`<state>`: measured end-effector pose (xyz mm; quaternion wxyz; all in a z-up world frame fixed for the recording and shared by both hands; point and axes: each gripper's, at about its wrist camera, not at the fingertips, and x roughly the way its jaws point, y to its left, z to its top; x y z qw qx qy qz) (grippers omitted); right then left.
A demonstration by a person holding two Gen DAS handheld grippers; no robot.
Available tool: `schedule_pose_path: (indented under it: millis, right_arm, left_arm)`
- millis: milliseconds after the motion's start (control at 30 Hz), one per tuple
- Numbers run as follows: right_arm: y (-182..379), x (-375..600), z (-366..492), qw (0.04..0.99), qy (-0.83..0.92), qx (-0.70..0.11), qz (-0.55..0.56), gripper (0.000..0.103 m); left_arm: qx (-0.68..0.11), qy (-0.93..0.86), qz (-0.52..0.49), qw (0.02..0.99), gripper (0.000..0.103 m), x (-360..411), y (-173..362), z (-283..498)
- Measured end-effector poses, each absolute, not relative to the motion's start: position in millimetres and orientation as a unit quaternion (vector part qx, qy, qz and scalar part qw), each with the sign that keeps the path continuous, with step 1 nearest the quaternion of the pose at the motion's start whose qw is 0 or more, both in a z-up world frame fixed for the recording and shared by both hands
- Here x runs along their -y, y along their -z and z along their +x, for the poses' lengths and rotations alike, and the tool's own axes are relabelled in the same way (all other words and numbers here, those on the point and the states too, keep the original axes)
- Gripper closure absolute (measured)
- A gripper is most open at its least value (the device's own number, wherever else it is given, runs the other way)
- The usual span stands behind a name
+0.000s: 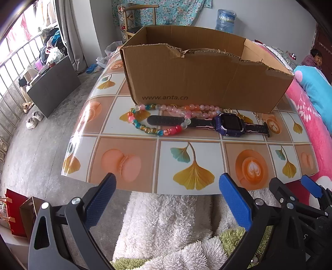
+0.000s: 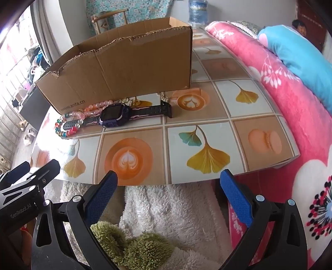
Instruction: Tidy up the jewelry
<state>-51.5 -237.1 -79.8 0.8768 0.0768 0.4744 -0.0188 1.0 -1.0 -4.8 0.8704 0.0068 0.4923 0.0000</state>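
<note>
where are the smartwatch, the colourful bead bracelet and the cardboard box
smartwatch [image 1: 229,123], left wrist view, on its dark screen
colourful bead bracelet [image 1: 154,130], left wrist view, on a yellow bead of the near arc
cardboard box [image 2: 132,68], right wrist view, on its front wall

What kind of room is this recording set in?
Most likely a lived-in bedroom at home: a pink floral quilt lies beside the patterned table, a water-cooler bottle stands by the wall, and shoes sit on the floor.
</note>
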Motion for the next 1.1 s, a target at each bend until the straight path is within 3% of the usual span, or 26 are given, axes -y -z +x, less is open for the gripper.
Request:
schedule_pose_path:
  millis: [1100]
  right_arm:
    - [79.9, 239.0, -55.0, 0.877, 0.023, -0.474, 0.072, 0.008]
  left_arm:
    - [-0.490, -0.004, 0.005, 0.871, 0.006, -2.8, 2.5, -1.6]
